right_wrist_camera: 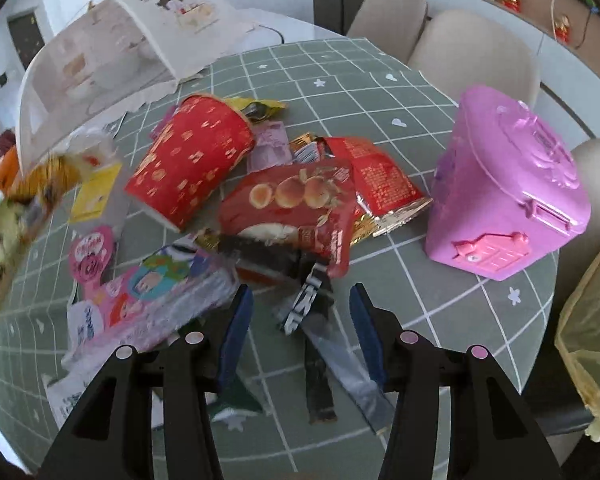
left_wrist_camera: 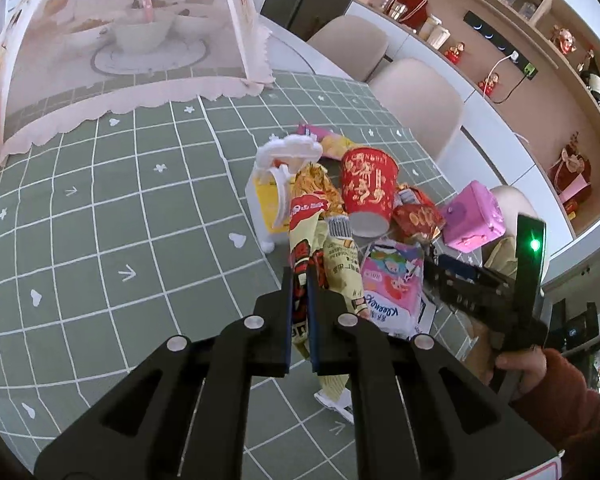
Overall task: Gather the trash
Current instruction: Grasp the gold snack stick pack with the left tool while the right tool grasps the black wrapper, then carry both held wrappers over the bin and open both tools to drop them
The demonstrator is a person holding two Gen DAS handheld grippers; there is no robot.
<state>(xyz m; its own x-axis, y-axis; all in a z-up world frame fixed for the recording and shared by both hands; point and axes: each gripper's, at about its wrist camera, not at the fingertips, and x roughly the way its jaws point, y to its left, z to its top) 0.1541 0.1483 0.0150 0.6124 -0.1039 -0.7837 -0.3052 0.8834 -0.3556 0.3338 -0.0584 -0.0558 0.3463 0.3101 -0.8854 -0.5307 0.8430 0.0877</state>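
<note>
- Left gripper (left_wrist_camera: pixel 300 280): fingers pressed together on a yellow wrapper (left_wrist_camera: pixel 306 232), pinched at mid-length. One end stands beyond the fingertips; the other hangs below them.
- Right gripper (right_wrist_camera: pixel 300 320): fingers spread wide, nothing pressed. A black wrapper (right_wrist_camera: pixel 308 304) lies between them on the cloth (right_wrist_camera: pixel 440 280).
- Remaining trash ahead of the right fingertips: red cup (right_wrist_camera: pixel 192 160) on its side, red bag (right_wrist_camera: pixel 292 208), and a tissue pack (right_wrist_camera: pixel 152 300) just beyond the left finger.
- Pink box (right_wrist_camera: pixel 508 184) stands well to the right of the fingers; a yellow bag (right_wrist_camera: pixel 588 340) hangs at the table edge, likely the receptacle.
- Recommended: lower the right fingers astride the black wrapper only, clear of the tissue pack, and close firmly.
- Risk: thin film may slip; keep the left pinch tight in transit.
</note>
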